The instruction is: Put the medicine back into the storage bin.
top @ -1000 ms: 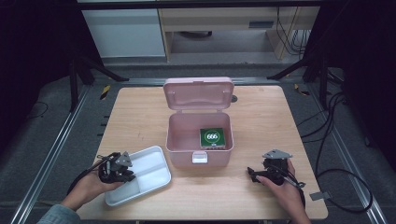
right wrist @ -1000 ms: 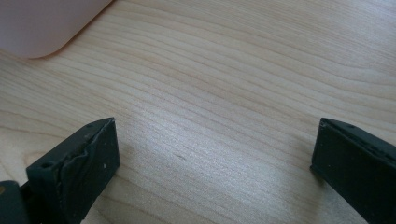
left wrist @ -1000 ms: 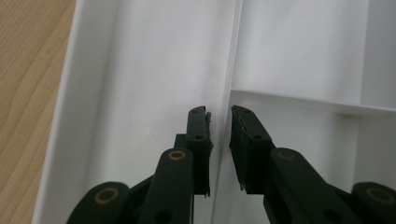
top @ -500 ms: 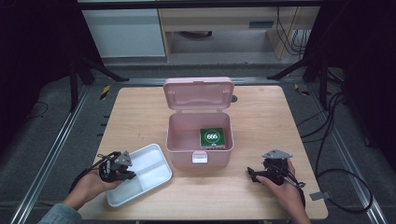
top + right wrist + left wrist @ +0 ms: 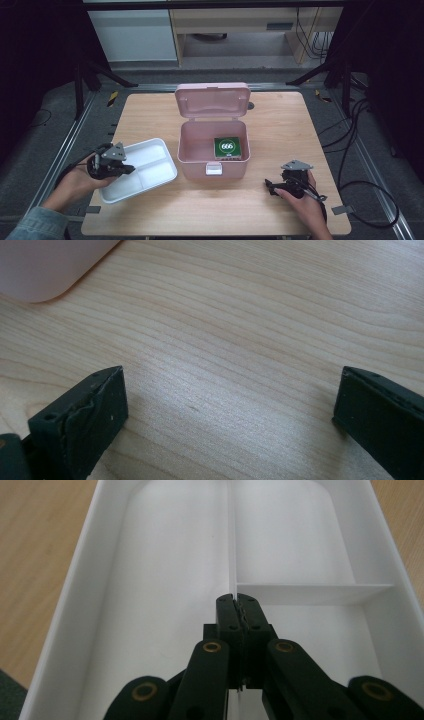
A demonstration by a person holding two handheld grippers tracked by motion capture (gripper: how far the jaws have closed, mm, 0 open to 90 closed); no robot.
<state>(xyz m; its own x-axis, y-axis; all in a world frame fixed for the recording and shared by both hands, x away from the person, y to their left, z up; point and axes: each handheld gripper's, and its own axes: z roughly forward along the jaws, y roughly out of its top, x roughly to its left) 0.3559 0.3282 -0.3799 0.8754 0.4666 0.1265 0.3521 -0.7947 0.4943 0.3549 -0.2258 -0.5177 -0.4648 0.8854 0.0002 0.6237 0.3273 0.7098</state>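
Hidden: tray (image 5: 150,605) near end cut off behind left claw (image 5: 235,600).
Tray divider: apparently pinched between closed jaws, running to 12 o'clock.
Right claw (image 5: 230,405): wide open, empty, over worktop (image 5: 250,315).

We see a white divided plastic tray (image 5: 150,605), smooth with a soft sheen, and a pale wooden surface (image 5: 240,340) with fine grain and a matt finish. The pink lidded plastic box (image 5: 212,165) looks smooth and faintly glossy to us. The black fingers (image 5: 82,420) appear as matt, slightly rough rubbery plastic.
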